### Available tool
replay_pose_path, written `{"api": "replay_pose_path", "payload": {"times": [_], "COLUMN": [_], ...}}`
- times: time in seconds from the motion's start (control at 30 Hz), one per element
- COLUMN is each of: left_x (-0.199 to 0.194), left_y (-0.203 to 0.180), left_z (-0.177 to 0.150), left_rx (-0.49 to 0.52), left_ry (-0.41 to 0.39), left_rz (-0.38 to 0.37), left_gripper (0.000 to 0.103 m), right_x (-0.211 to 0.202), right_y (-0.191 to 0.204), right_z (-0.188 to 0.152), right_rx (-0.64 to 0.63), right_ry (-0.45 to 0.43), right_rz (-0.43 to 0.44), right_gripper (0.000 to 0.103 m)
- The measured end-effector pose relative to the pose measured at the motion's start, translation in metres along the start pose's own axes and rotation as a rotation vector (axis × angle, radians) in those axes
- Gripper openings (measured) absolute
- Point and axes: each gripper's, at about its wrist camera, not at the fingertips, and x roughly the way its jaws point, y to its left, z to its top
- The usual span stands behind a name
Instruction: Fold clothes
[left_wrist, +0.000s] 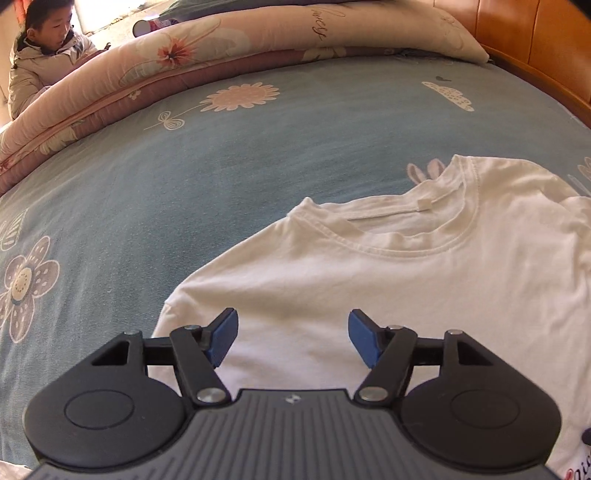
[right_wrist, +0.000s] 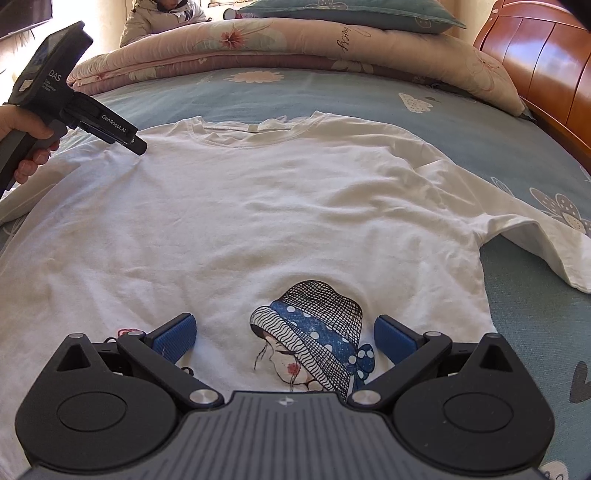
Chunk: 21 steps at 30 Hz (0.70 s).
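On blue bedsheet (right_wrist: 332, 92), white T-shirt (right_wrist: 258, 206)

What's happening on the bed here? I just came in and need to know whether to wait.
A person is folding a white T-shirt, spread flat and print-side up on the blue bedsheet. The left gripper hovers near the shirt's shoulder and the right gripper over the hat print, both with jaws open. No fold is made yet.

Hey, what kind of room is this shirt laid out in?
Most likely a bedroom. The white shirt lies flat on a bed with a blue flowered sheet, a folded quilt and a pillow lie at the far side, and a wooden headboard stands to the right.
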Motion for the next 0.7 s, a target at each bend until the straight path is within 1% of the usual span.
{"api": "replay_pose_path", "payload": {"times": [0.03, 0.1, 0.17, 0.23, 0.3, 0.33, 0.37, 0.43, 0.47, 0.53, 0.6, 0.7], "left_x": [-0.004, -0.006, -0.003, 0.003, 0.013, 0.018, 0.024, 0.031, 0.033, 0.035, 0.028, 0.020], "left_y": [-0.005, -0.014, -0.020, -0.022, -0.016, -0.011, -0.003, 0.015, 0.024, 0.040, 0.042, 0.026], "left_z": [-0.003, -0.008, -0.013, -0.017, -0.019, -0.019, -0.017, -0.009, -0.005, 0.002, 0.007, 0.012], "left_rx": [-0.003, -0.016, -0.020, -0.023, -0.032, -0.041, -0.063, -0.135, -0.196, -0.310, -0.382, -0.361], "left_ry": [0.000, 0.014, 0.040, 0.064, 0.079, 0.077, 0.064, 0.043, 0.037, 0.025, 0.018, -0.006], "left_rz": [-0.038, -0.105, -0.127, -0.101, -0.040, -0.012, 0.011, 0.061, 0.072, 0.084, 0.044, -0.088], "left_gripper": [0.077, 0.078, 0.078, 0.078, 0.078, 0.081, 0.088, 0.089, 0.086, 0.086, 0.086, 0.087], "right_x": [0.000, 0.000, 0.000, 0.000, 0.001, 0.001, 0.001, 0.002, 0.002, 0.003, 0.003, 0.002], "right_y": [0.000, 0.001, 0.001, 0.002, 0.003, 0.003, 0.003, 0.003, 0.003, 0.003, 0.004, 0.002], "right_z": [0.000, 0.000, 0.000, 0.000, 0.000, 0.000, 0.000, 0.001, 0.001, 0.002, 0.002, 0.002], "right_rx": [-0.001, -0.001, -0.001, 0.000, 0.001, 0.001, 0.001, 0.002, 0.002, 0.005, 0.004, -0.001], "right_ry": [0.001, 0.000, -0.002, -0.005, -0.010, -0.010, -0.010, -0.010, -0.010, -0.011, -0.010, -0.007], "right_rz": [-0.001, -0.003, -0.007, -0.011, -0.015, -0.016, -0.017, -0.018, -0.017, -0.019, -0.020, -0.014], "right_gripper": [0.103, 0.103, 0.103, 0.103, 0.103, 0.103, 0.103, 0.103, 0.103, 0.103, 0.103, 0.103]}}
